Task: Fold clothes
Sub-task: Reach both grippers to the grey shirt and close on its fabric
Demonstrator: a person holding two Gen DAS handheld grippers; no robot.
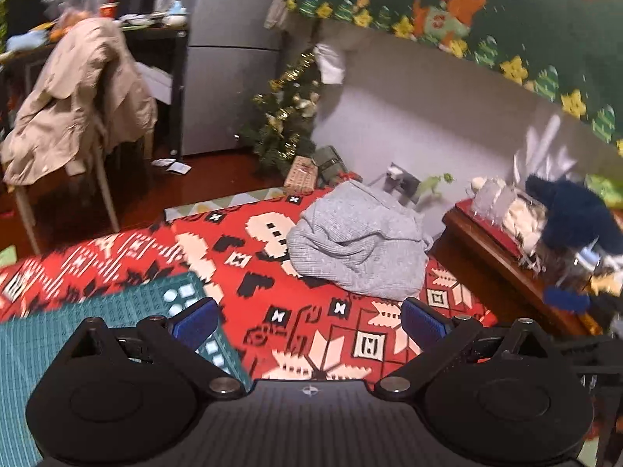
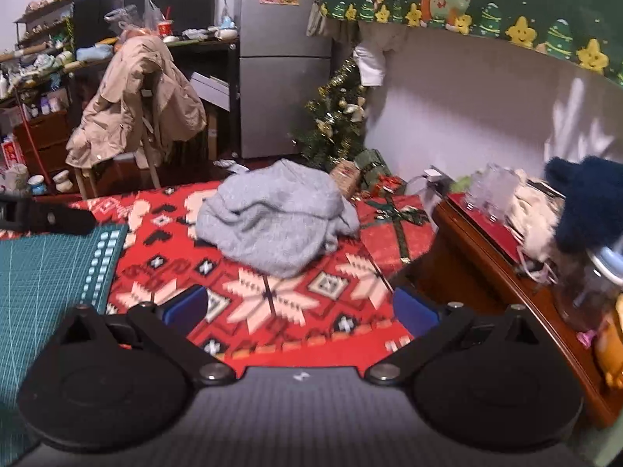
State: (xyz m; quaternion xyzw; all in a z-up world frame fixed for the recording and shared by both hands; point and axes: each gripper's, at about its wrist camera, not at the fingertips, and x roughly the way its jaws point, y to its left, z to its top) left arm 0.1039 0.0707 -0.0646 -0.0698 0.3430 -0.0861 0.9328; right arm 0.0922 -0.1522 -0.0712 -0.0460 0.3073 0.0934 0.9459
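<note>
Both grippers, left and right, hover spread wide with nothing held. Grey sweater sits crumpled on the red patterned cloth, well ahead. Best move: pinch two outer edges, spread flat before folding.

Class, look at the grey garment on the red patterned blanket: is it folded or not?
Not folded. The grey garment lies in a crumpled heap with loose, uneven creases on the red patterned blanket; both grippers are open and away from it.
</note>
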